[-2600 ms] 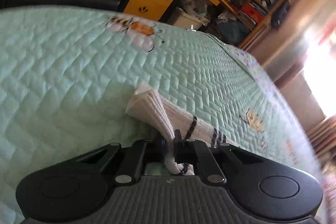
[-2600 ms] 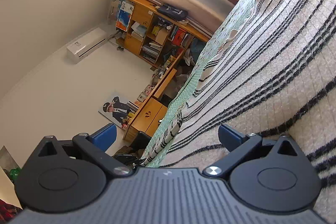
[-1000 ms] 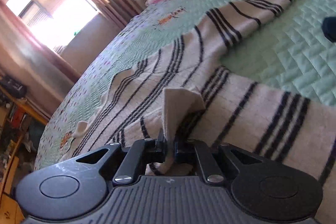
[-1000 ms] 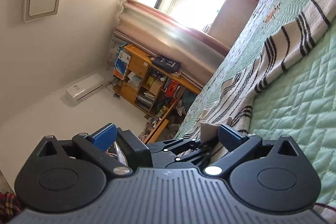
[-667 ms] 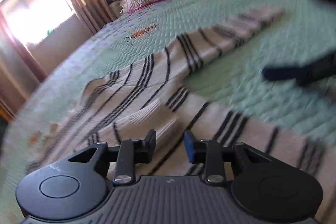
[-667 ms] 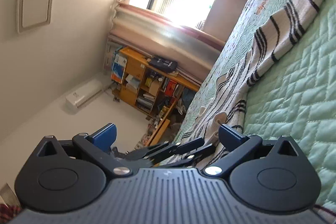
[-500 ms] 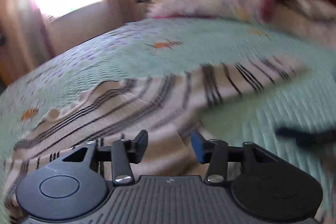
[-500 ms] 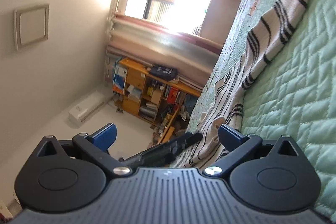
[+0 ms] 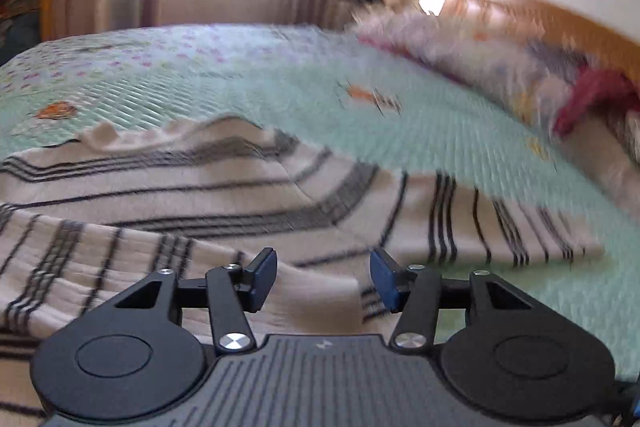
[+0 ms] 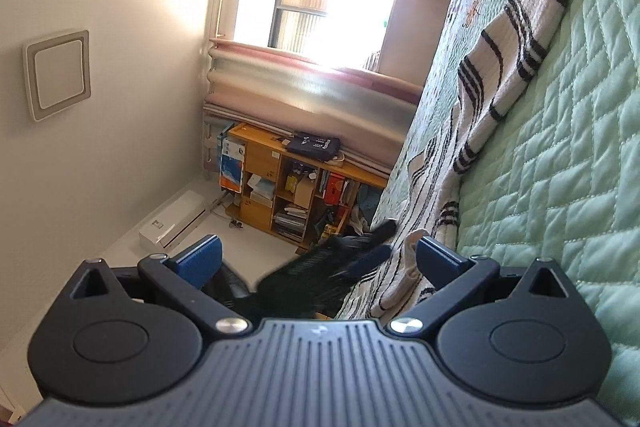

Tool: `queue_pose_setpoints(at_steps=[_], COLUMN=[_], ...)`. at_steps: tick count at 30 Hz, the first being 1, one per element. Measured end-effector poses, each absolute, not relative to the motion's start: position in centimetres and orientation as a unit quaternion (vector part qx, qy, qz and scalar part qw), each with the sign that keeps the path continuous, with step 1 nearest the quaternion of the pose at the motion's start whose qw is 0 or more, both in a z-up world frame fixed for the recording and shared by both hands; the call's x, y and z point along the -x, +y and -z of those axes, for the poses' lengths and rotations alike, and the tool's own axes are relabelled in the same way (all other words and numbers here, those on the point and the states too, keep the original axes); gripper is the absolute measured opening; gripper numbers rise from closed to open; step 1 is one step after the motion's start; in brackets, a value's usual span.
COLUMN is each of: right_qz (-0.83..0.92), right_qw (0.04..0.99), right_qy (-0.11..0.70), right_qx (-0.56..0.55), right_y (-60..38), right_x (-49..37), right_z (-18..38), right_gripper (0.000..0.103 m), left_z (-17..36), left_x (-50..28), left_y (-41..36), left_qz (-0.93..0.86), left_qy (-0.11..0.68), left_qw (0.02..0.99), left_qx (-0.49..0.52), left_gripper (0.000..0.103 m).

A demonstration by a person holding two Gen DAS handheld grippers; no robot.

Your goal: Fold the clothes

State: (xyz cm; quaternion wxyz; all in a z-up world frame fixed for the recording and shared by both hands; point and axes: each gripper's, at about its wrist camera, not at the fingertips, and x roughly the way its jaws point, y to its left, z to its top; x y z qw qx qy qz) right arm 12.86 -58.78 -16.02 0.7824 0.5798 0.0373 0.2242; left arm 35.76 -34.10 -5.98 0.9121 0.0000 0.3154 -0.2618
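Garment: a cream knitted sweater [image 9: 224,195] with groups of thin black stripes lay spread flat on the bed, its body filling the near left of the left wrist view
Long axis: in the left wrist view the sleeve [image 9: 500,223] stretched away to the right across the quilt; in the right wrist view the same garment [image 10: 500,75] ran as a long band from the near edge up toward the window
Texture: soft ribbed knit, loosely rumpled along its far edge, with a folded hem standing up near the right tool
Bed cover: a mint-green quilt [image 9: 280,83] stitched in a herringbone pattern, with small orange embroidered motifs
Left tool [image 9: 323,277]: released, blue pads standing apart just above the sweater with no cloth pinched between them; its jaws had just been opening
Right tool [image 10: 318,255]: released, pads spread wide, the sweater's hem just beside the right-hand pad, not gripped
Background: a wooden bookshelf [image 10: 288,187], curtains and a bright window, much of it blurred
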Motion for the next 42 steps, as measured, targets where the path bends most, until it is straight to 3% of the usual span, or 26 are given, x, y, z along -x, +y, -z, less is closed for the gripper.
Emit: queue_pose_setpoints(at_steps=[3,6,10,13,17,21,26,29,30,31,32,33,34,36,37,38,39,42], right_qz=[-0.224,-0.224,-0.226,-0.227,-0.228,-0.23,-0.23,-0.229,-0.229,-0.229,-0.229,-0.23,-0.23,-0.231,-0.231,-0.231,-0.232,-0.232], right_qw=[0.784,0.783,0.783,0.783,0.784,0.783,0.785,0.79,0.791,0.791,0.791,0.79,0.79,0.79,0.79,0.79,0.789,0.789], right_qy=[0.038,0.037,0.038,0.038,0.039,0.038,0.038,0.041,0.041,0.041,0.041,0.04,0.04,0.039,0.039,0.039,0.039,0.039], right_qx=[-0.578,-0.579,-0.579,-0.578,-0.576,-0.577,-0.574,-0.568,-0.567,-0.566,-0.566,-0.567,-0.567,-0.567,-0.567,-0.567,-0.567,-0.568], right_y=[-58.7,-58.7,-58.6,-58.6,-58.6,-58.6,-58.4,-58.3,-58.2,-58.2,-58.2,-58.3,-58.2,-58.2,-58.3,-58.3,-58.3,-58.3], right_x=[-12.9,-12.8,-12.9,-12.9,-13.0,-13.1,-13.1,-13.2,-13.2,-13.2,-13.3,-13.3,-13.3,-13.3,-13.4,-13.4,-13.4,-13.3], right_z=[16.0,16.2,16.1,16.1,16.1,16.1,16.2,16.1,16.1,16.0,16.1,16.1,15.9,15.9,16.1,16.1,16.1,16.1], right_gripper=[0.103,0.103,0.103,0.103,0.103,0.103,0.102,0.103,0.103,0.103,0.103,0.102,0.102,0.102,0.102,0.102,0.102,0.102], left_z=[8.3,8.5,6.8,7.2,8.7,6.5,3.8,5.6,6.7,7.9,8.9,9.2,8.8,7.7,7.1,6.7,6.5,7.4], left_x=[-37.0,-35.6,-33.9,-34.3,-34.7,-34.0,-35.5,-38.5,-39.6,-40.4,-40.9,-40.9,-40.3,-38.9,-38.1,-37.4,-37.0,-36.8], left_y=[-35.3,-37.2,-36.8,-35.2,-33.9,-30.9,-21.5,-14.4,-12.5,-11.2,-10.0,-8.9,-8.2,-7.3,-7.1,-7.2,-7.6,-8.6], left_qz=[0.24,0.239,0.256,0.244,0.247,0.245,0.136,0.09,0.071,0.052,0.036,0.03,0.037,0.054,0.062,0.066,0.063,0.07], left_qy=[0.379,0.361,0.328,0.346,0.364,0.311,0.232,0.27,0.298,0.326,0.348,0.349,0.332,0.298,0.283,0.274,0.278,0.316], left_qw=[0.892,0.894,0.905,0.904,0.896,0.918,0.957,0.932,0.919,0.909,0.9,0.897,0.897,0.899,0.9,0.902,0.903,0.89], left_qx=[-0.054,-0.117,-0.086,-0.051,-0.053,0.0,0.106,0.225,0.248,0.256,0.261,0.27,0.288,0.317,0.325,0.327,0.322,0.321], left_gripper=[0.06,0.071,0.067,0.084,0.085,0.082,0.08,0.08,0.077,0.062,0.016,0.01,0.014,0.043,0.052,0.072,0.078,0.078])
